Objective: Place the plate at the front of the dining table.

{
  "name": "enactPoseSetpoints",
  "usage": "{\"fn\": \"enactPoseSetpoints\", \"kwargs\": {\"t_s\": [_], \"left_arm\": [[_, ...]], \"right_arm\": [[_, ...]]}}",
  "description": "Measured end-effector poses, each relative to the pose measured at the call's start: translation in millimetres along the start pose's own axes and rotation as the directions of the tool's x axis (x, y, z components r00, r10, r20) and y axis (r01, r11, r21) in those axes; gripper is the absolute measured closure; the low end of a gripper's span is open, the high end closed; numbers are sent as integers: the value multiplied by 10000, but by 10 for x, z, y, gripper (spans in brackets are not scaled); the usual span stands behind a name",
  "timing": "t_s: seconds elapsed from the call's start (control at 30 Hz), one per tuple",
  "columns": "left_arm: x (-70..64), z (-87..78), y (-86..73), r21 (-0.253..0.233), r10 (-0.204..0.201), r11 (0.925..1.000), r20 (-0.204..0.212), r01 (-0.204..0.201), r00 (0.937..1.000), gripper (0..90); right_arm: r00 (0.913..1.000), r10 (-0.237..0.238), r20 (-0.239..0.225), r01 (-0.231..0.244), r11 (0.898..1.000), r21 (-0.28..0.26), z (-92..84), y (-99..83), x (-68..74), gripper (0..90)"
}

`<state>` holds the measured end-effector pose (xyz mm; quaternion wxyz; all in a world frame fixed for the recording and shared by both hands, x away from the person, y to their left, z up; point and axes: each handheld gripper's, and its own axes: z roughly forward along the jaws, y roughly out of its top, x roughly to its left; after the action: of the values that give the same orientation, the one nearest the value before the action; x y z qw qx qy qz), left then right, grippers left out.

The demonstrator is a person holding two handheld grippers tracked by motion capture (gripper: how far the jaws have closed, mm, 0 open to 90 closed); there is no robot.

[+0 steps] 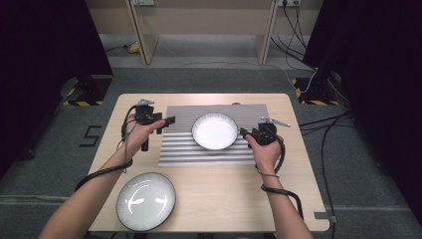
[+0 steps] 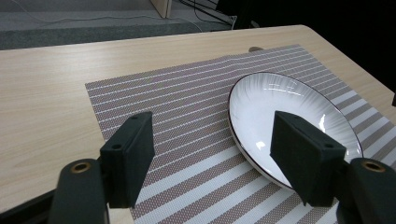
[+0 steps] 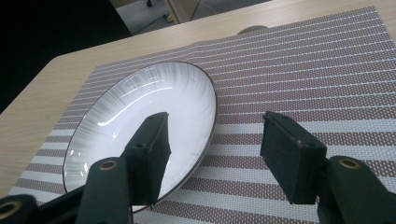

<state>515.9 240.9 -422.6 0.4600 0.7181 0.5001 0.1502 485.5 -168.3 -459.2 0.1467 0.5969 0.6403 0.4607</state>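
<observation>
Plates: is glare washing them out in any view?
High view: the white plate on the striped mat is blown out, and the near plate shows two bright reflections. Left claw view and right claw view: thin streaks only, ribbing sharp.

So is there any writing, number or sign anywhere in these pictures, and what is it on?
"5": a black mark shaped like the digit, on the grey floor left of the table.
Black-and-yellow hazard stripes, no words, on the stand bases at floor level.
No writing can be made out on the white plate, the striped mat, the second plate, the left gripper or the right gripper.
</observation>
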Motion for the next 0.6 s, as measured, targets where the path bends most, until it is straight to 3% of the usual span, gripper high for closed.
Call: {"fn": "enactPoseSetpoints", "kwargs": {"t_s": [0.6], "left_arm": [[133, -257, -323, -7, 63, 10000, -132, -63, 9999, 297]], "right_arm": [[9999, 113, -21, -113, 9999, -53, -135, -122, -34, 415]]}}
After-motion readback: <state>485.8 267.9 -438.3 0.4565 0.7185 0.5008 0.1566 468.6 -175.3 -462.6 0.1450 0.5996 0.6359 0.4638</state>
